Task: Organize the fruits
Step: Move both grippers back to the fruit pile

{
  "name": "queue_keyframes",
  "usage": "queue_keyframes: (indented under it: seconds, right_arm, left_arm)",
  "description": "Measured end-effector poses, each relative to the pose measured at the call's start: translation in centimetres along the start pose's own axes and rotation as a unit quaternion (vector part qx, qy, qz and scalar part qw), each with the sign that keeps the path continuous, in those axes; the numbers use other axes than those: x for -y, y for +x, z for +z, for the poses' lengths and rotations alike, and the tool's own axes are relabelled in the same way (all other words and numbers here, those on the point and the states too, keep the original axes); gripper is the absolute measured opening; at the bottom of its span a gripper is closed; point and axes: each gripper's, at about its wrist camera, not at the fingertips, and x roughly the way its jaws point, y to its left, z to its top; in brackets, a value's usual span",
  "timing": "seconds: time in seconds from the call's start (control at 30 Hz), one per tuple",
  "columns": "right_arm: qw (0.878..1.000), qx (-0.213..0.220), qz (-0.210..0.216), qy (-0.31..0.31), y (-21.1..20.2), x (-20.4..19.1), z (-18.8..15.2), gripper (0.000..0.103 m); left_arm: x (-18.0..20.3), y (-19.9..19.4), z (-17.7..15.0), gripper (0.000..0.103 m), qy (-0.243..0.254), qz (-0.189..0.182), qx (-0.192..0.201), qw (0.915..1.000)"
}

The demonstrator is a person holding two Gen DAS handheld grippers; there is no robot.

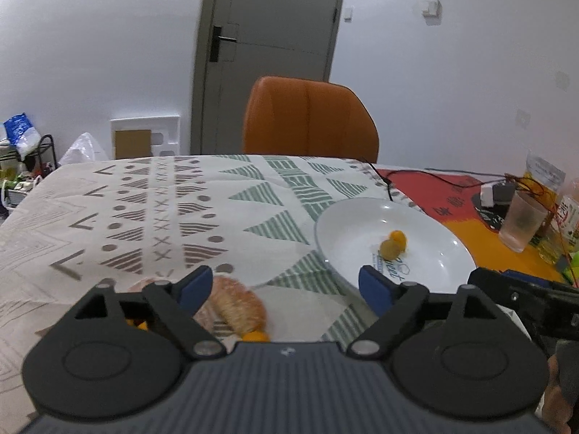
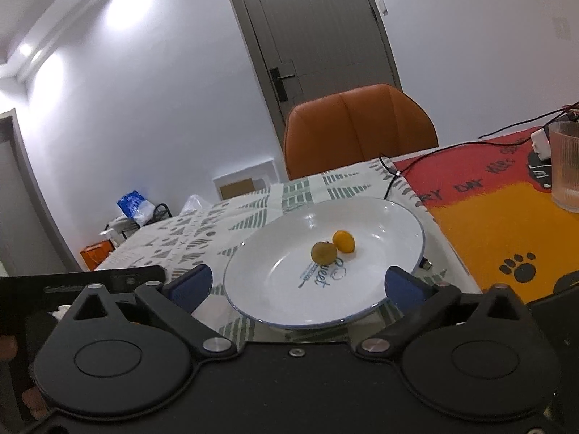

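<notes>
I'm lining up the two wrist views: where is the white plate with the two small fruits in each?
Left wrist: the plate sits right of centre, beyond the right finger of the left tongs.
Right wrist: the plate sits at centre, between the open fingers of the right tongs.
Shared landmark: the orange chair behind the table.

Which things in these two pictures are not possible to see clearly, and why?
- Left wrist view: the peach-coloured fruit is blurred and partly behind the left claw; its kind is unclear.
- Left wrist view: small orange pieces are cut off by the claw body.
- Both views: the plate lettering is too small to read fully.
- Right wrist view: the cup is cut by the edge.
</notes>
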Motion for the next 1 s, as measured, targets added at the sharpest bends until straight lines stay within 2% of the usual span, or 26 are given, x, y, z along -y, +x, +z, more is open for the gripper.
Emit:
queue_keyframes:
  seconds: [0.2,0.43,0.6,0.77,1.0]
  right_arm:
    - [1.000,-0.004,-0.022,-0.004,0.3,-1.1,-0.4,0.103]
    - [0.999,-0.015,-0.018,-0.029,1.0,-2.9,-1.0,0.103]
    - [0.999,-0.025,0.000,-0.047,1.4,-4.4,-1.3,0.103]
    - [0.997,-0.038,0.036,-0.059,1.6,-5.8,-1.6,0.103]
    - [0.994,-0.044,0.062,-0.079,1.9,-7.9,-1.8,0.103]
  left_arm:
    - [-1.5,-1.6,-1.0,0.093,-0.007,0.011,0.007,0.9999]
    - [-3.6,-2.7,-2.5,0.093,-0.022,0.027,0.007,0.9994]
    - [-5.1,-3.4,-3.4,0.093,-0.033,0.034,0.006,0.9988]
    - [-6.7,-4.0,-4.5,0.093,-0.040,0.046,0.004,0.9981]
    - [-9.6,-4.7,-5.7,0.093,-0.073,0.055,-0.002,0.9958]
